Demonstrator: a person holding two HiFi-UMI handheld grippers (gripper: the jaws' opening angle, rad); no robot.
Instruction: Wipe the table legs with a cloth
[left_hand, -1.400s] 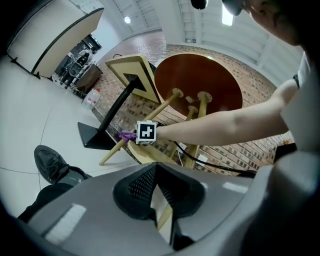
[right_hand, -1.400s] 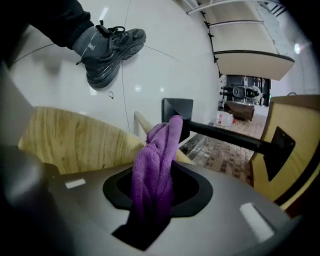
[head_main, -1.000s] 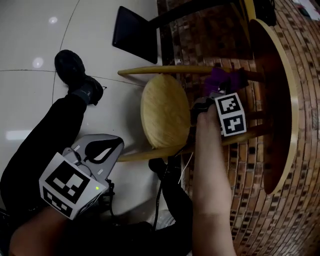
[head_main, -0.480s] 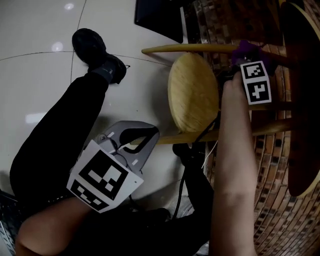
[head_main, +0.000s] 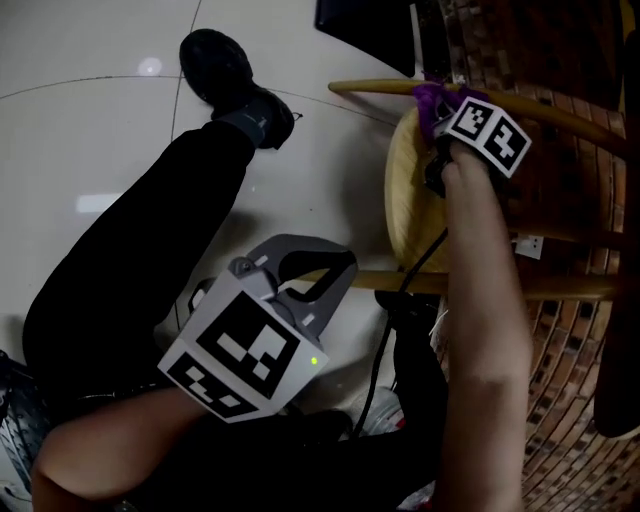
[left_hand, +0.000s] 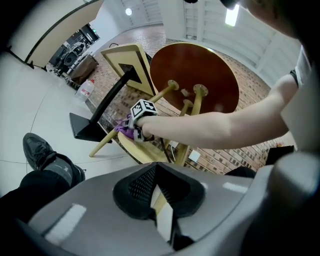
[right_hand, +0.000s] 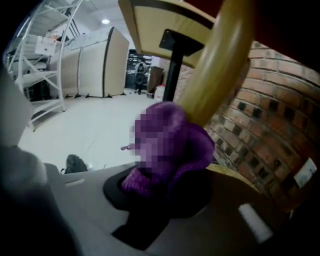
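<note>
A round wooden table lies on its side, its dark top facing the left gripper view. My right gripper is shut on a purple cloth, which is pressed around the uppermost pale wooden leg right beside the round lower shelf. In the right gripper view the cloth bunches between the jaws against that leg. My left gripper hangs low by the person's lap, away from the table, shut and holding nothing.
A black-trousered leg and shoe rest on the white floor at left. The black foot plate of another table stands beyond the wiped leg. A second leg, a black cable and brick paving lie at right.
My right gripper has slid the cloth along the leg, away from the tabletop and up to the round shelf. The left gripper has stayed low by the lap.
</note>
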